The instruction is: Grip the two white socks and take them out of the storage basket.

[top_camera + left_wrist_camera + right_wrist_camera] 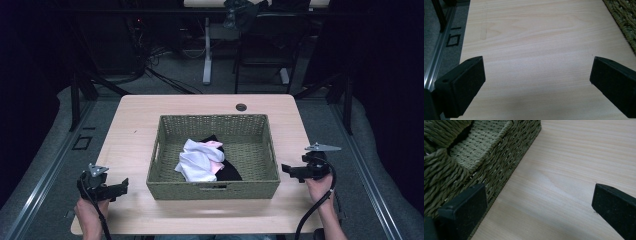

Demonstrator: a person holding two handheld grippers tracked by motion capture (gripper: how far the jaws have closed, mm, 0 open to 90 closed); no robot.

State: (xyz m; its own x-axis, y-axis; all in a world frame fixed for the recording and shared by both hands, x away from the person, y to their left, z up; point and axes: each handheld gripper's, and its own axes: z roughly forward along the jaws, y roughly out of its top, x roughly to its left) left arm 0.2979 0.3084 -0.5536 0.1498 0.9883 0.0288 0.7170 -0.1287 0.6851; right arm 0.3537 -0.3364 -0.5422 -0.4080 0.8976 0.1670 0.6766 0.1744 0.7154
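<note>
I have the basket (213, 187) sitting in the middle of the table (135, 120), a green woven tray with a handle slot in each end wall. Inside it lies a small heap of clothes: a white cloth (196, 160) on top, crumpled, a pink cloth (218, 168) peeking out from under its right edge, and a black cloth (229, 171) beneath both, reaching toward the near right part of the basket floor. The heap rests a little right of the centre and nearer the front wall than the back one. My left gripper (120, 187) hangs over the near left corner of the table, well apart from the basket's left wall, its jaws pointing toward the basket. In the left gripper view I see both black jaws spread wide with bare wood between them and a corner of the basket (624, 20) at the upper right. My right gripper (286, 169) is at the table's right edge, near the basket's right wall, jaws aimed at it. In the right gripper view the jaws are likewise spread wide with nothing between them; the left jaw stands just beside the basket (481, 152) wall, whether touching I cannot tell, and the right jaw is over bare table (574, 157). Neither gripper touches the clothes.
</note>
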